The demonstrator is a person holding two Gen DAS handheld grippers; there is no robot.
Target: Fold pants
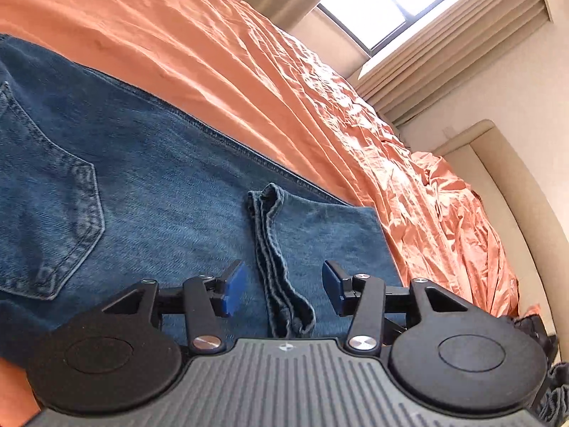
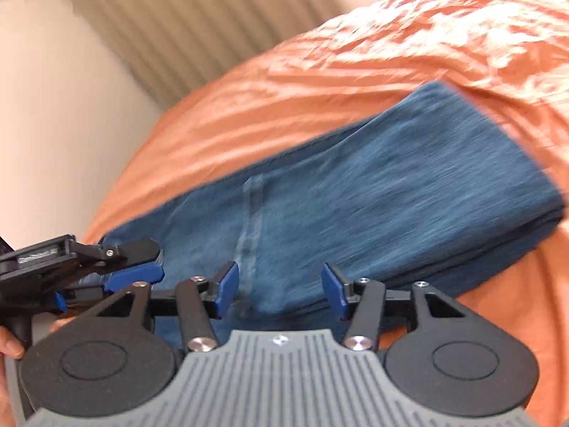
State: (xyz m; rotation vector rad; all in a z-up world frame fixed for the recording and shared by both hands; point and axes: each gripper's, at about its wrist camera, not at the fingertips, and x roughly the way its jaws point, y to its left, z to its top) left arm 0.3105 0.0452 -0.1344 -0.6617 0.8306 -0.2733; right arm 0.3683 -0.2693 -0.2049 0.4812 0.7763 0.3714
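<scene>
Blue denim pants [image 1: 149,185] lie folded on an orange bedsheet [image 1: 231,71]. In the left wrist view a back pocket [image 1: 46,213] shows at the left and a leg hem [image 1: 274,259] lies across the denim. My left gripper [image 1: 282,286] is open, low over the hem, holding nothing. In the right wrist view the pants [image 2: 373,195] stretch up to the right, with a folded edge at the far right. My right gripper [image 2: 281,290] is open over the near denim, empty. The left gripper [image 2: 117,270] shows at the left edge of that view, close beside it.
The orange sheet [image 2: 391,53] is rumpled around the pants. A beige headboard [image 1: 515,195] stands at the right, and a window [image 1: 373,0] with curtains lies beyond the bed. A cream wall [image 2: 53,106] and pleated curtain are behind the bed in the right view.
</scene>
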